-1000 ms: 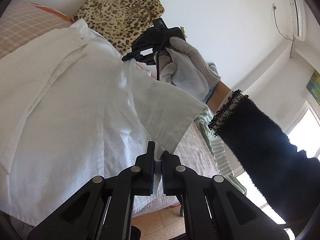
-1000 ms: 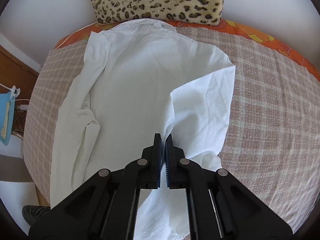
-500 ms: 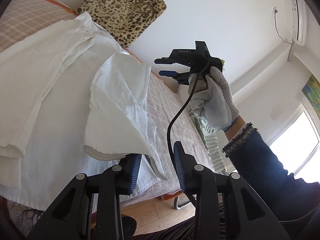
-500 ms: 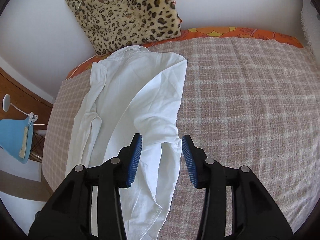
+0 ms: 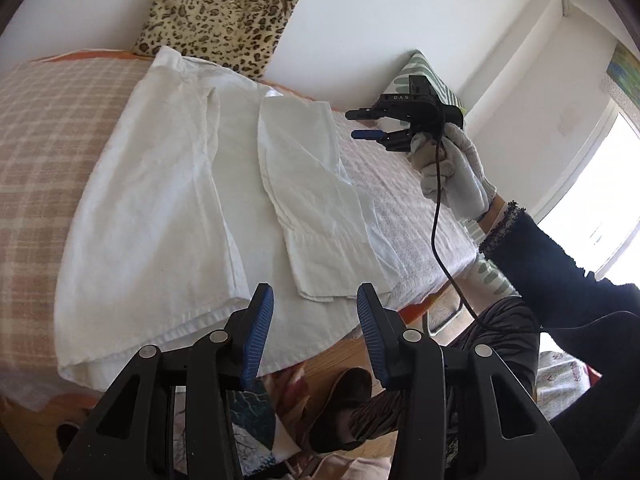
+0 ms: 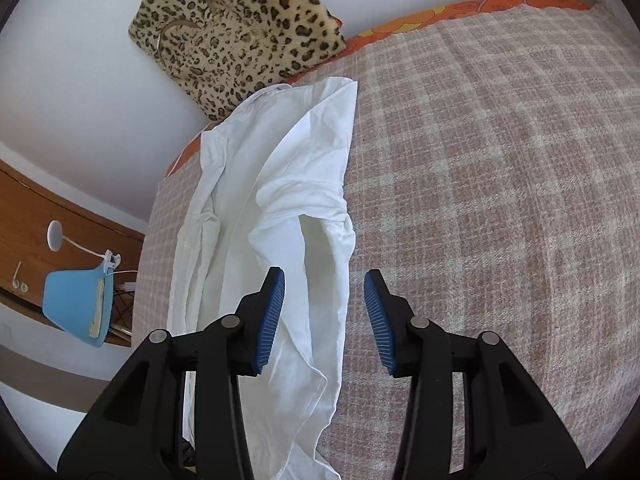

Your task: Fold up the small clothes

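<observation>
A white shirt (image 5: 168,184) lies along a pink checked blanket (image 5: 36,148) on a bed, collar toward the wall. Its right side (image 5: 308,184) is folded in over the body, and the left side is folded in too. My left gripper (image 5: 316,308) hovers just above the shirt's hem edge; its jaws are opening and nothing is between the blue pads. My right gripper (image 5: 352,124), in a gloved hand, is held in the air to the right of the shirt, jaws apart. In the right wrist view the right gripper (image 6: 324,288) stands open over the shirt's edge (image 6: 288,184) and the blanket (image 6: 480,200), holding nothing.
A leopard-print cushion (image 5: 220,12) leans on the wall behind the collar. A green patterned pillow (image 5: 432,76) sits at the far right of the bed. The person's leg and shoe (image 5: 344,400) are below the bed edge. A blue object (image 6: 76,304) stands beside the bed.
Both grippers were shut on the shirt's right side, carried it over the body, then opened and let go. The flap now lies flat; the right gripper has drawn away to the right.
</observation>
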